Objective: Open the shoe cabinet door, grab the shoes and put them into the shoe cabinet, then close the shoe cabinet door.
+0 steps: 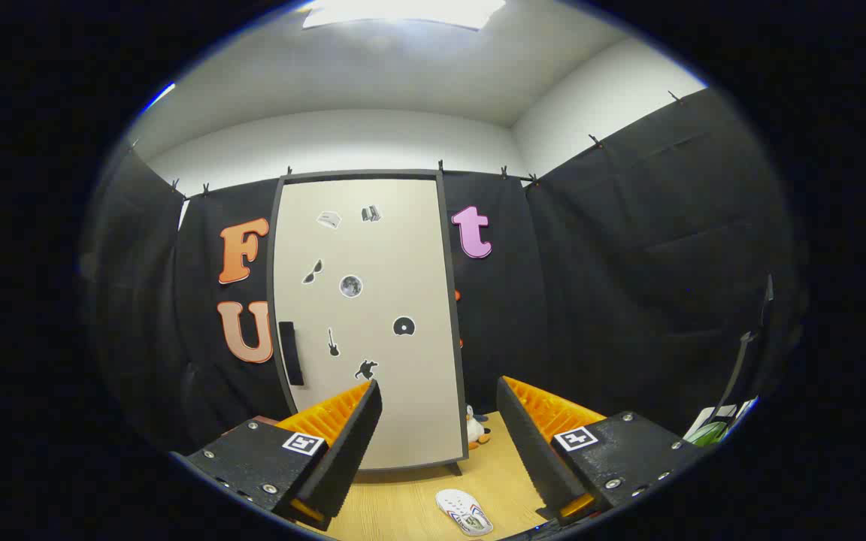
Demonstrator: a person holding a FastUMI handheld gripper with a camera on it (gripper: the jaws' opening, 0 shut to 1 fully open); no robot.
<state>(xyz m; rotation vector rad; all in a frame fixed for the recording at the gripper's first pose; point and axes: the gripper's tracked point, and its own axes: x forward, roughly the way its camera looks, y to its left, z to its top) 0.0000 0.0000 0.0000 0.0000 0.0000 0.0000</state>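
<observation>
The shoe cabinet (369,315) stands upright on the wooden floor against the black cloth wall, beyond my fingers. Its pale door is shut, carries several small stickers and has a dark vertical handle (291,353) near its left edge. A white shoe (464,512) lies on the floor between my fingers, close below them and in front of the cabinet. My gripper (439,398) is open with nothing between its fingers, held above the floor and aimed at the cabinet's lower half.
A small plush toy (476,430) sits on the wooden floor (410,503) by the cabinet's lower right corner. Some white and green items (715,428) lie at the far right beside a thin dark stand. Black cloth walls close the booth on both sides.
</observation>
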